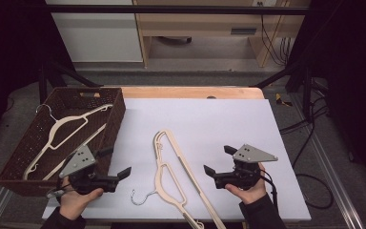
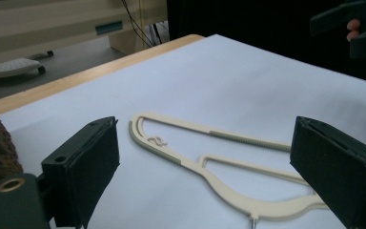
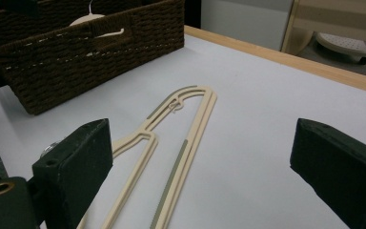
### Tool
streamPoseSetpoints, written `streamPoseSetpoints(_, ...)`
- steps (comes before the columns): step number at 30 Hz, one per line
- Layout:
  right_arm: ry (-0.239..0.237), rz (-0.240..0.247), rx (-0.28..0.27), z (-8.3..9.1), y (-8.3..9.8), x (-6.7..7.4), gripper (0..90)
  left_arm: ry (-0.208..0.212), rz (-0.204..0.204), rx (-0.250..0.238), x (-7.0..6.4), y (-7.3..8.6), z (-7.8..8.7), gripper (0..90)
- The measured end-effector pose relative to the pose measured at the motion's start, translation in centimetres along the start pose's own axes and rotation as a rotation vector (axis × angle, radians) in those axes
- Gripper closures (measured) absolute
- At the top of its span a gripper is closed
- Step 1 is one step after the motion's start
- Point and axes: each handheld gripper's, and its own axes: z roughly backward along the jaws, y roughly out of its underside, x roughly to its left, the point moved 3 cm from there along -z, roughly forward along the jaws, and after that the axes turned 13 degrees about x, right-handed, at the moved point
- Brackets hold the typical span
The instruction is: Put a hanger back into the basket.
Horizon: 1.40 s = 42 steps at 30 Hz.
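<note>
— On the white sheet at the lower middle of the high view, what lies there?

— A cream hanger (image 1: 171, 171), flat on the bench (image 1: 190, 92). Its narrow loop end points toward the frame's middle, its metal hook (image 1: 140, 197) curls at lower left, and its long bar runs down to the bottom edge of the frame.

— Where are the two grippers?

— The left gripper (image 1: 116, 164) sits at the lower left, just beside the near corner of the brown woven basket (image 1: 116, 119). The right gripper (image 1: 219, 160) is at the lower right. The hanger lies between them, touched by neither.

— And the fingers?

— Both sets are released. In the left gripper view the black fingers (image 2: 88, 167) stand wide apart with the hanger (image 2: 209, 162) beyond them on the sheet, nothing between them. In the right gripper view the fingers (image 3: 76, 167) are just as wide, again with bare sheet and the hanger (image 3: 181, 138) ahead.

— Anything in the basket?

— A second cream hanger (image 1: 62, 133) lies slanted inside it, its hook near the basket's upper left rim.

— How much open room is there?

— The upper and right parts of the sheet are bare up to the wooden strip along the bench's far edge. To the left the basket wall crowds the left gripper closely. The basket's left side overhangs the sheet's edge.
</note>
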Motion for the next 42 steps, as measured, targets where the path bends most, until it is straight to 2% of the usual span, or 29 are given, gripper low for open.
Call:
streamPoseSetpoints(2,-0.005,0.005,0.008,-0.3,0.1,0.2,7.3,0.027,0.007,0.017,-0.3,0.4,-0.7,9.7)
streamPoseSetpoints(6,-0.016,0.012,0.024,-0.8,0.3,0.6,7.2,0.053,-0.010,0.073,-1.3,1.3,-2.2,10.7)
streamPoseSetpoints(12,-0.032,0.020,0.044,-1.5,0.7,1.2,7.2,0.073,-0.044,0.149,-2.3,2.2,-3.9,13.4)
streamPoseSetpoints(16,-0.042,0.021,0.054,-1.8,1.0,1.7,7.2,0.097,-0.049,0.193,-2.9,2.8,-4.9,16.0)
streamPoseSetpoints(19,-0.048,0.025,0.060,-2.0,1.1,2.0,7.3,0.111,-0.087,0.253,-3.5,3.4,-5.9,18.1)
streamPoseSetpoints(25,-0.055,0.028,0.064,-2.1,1.2,2.2,7.5,0.139,-0.116,0.359,-4.0,4.4,-7.7,31.8)
streamPoseSetpoints(31,-0.056,0.029,0.068,-2.2,1.3,2.2,7.7,0.131,-0.108,0.423,-4.0,5.3,-9.2,47.3)
streamPoseSetpoints(34,-0.055,0.028,0.070,-2.3,1.3,2.2,7.7,0.136,-0.121,0.462,-4.1,5.7,-9.7,55.3)
streamPoseSetpoints(42,-0.060,0.030,0.079,-2.5,1.4,2.4,7.8,0.151,-0.114,0.492,-4.3,6.1,-10.1,74.1)
